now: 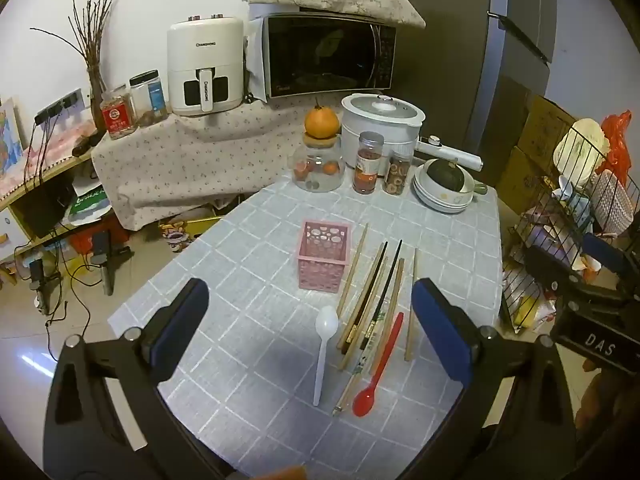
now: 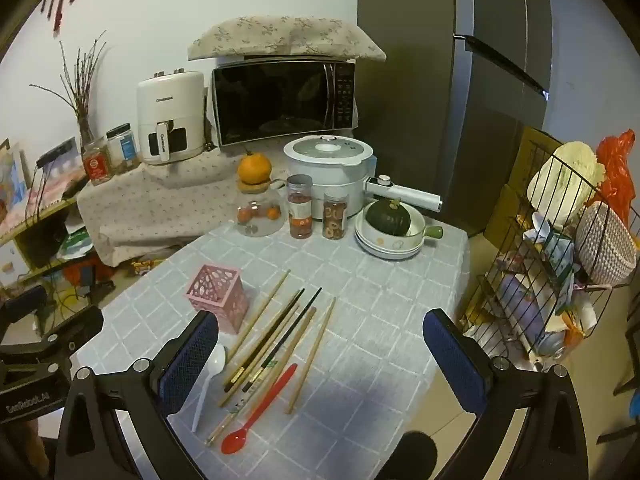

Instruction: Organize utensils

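The grey checked-cloth table (image 1: 248,360) is seen from above its near edge, with nothing lifted yet. Toward the middle stands the pink perforated plastic holder (image 1: 323,257), upright and empty as far as can be seen; it looks light and could be tipped by a careless poke. Just to its right a loose fan of wooden and black-tipped chopsticks (image 1: 372,300) is laid, running toward the near edge: stiff, thin, prone to rolling, best pinched mid-shaft one or two at a time. Beside them the white plastic spoon (image 1: 323,354) and the red plastic spoon (image 1: 380,368) are lying flat, light and slick; the handles are judged the safer place to grip. The left hand-held gripper (image 1: 312,320) is held wide open above the utensils, empty. The right hand-held gripper (image 2: 320,360) is likewise spread wide, nothing held.
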